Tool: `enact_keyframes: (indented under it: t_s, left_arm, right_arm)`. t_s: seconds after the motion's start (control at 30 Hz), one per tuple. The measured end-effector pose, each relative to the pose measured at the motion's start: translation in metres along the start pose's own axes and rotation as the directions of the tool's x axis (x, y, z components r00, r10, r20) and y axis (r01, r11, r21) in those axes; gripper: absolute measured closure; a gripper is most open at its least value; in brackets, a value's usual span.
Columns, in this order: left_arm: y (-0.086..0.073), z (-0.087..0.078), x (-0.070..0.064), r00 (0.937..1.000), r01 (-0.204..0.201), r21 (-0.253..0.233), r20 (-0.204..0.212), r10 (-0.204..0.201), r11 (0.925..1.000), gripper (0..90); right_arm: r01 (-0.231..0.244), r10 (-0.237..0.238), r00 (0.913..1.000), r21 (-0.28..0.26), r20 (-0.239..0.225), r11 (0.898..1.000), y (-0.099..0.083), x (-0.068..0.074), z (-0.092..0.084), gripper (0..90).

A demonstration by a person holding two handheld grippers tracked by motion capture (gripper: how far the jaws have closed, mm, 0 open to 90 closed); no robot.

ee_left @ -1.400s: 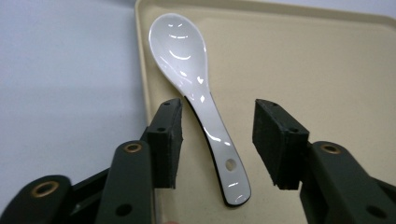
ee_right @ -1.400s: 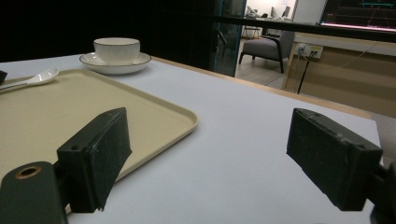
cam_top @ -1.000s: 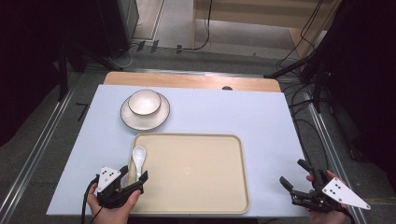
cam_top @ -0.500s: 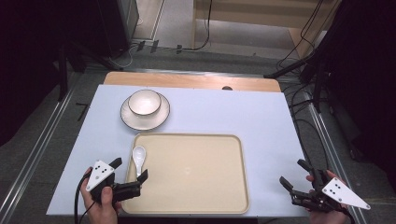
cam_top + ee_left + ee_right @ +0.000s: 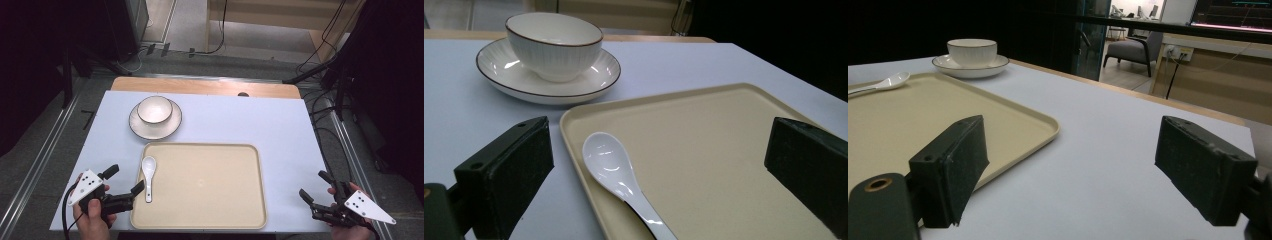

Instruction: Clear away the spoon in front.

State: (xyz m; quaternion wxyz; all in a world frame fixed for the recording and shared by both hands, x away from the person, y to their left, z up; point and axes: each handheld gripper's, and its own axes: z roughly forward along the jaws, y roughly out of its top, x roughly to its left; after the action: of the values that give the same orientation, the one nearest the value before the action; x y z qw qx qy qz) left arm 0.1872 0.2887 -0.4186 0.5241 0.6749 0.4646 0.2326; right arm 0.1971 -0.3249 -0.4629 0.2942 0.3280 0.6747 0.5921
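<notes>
A white spoon (image 5: pixel 148 173) lies along the left rim of the beige tray (image 5: pixel 210 200), bowl end away from me. My left gripper (image 5: pixel 126 180) hovers just left of the spoon's handle. Its jaws have just been opening; they stand wide and touch nothing. In the left gripper view the spoon (image 5: pixel 616 172) lies ahead between the spread jaws of that gripper (image 5: pixel 659 150), on the tray (image 5: pixel 734 150). My right gripper (image 5: pixel 314 185) rests open at the table's near right corner, off the tray. In the right gripper view that gripper (image 5: pixel 1078 165) has bare table between its jaws.
A white bowl (image 5: pixel 155 109) stands on a saucer (image 5: pixel 141 127) behind the tray's left corner, also visible as bowl (image 5: pixel 554 42) and bowl (image 5: pixel 972 50). The pale blue table top (image 5: pixel 290 130) ends at a wooden strip at the back. Cables lie on the floor to the right.
My left gripper has let go of the spoon's handle, opened wide and drawn back to the left and slightly up. The spoon stays on the tray's rim. The right gripper has not moved.
</notes>
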Motion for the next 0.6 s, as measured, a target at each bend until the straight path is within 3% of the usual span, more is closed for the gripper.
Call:
enact_keyframes:
  t_s: [0.4,0.6]
  left_arm:
    - [0.001,-0.016,0.032,0.9994,-0.03,-0.057,-0.018,0.029,0.9979,0.0]
    - [0.0,-0.024,0.048,0.9989,-0.047,-0.055,-0.013,0.046,0.9974,0.0]
  right_arm:
    - [-0.003,0.003,1.0,0.003,0.0,1.0,-0.001,0.001,0.001,13.7]
    - [-0.007,0.007,1.0,0.006,-0.001,1.0,-0.002,0.001,0.001,13.7]
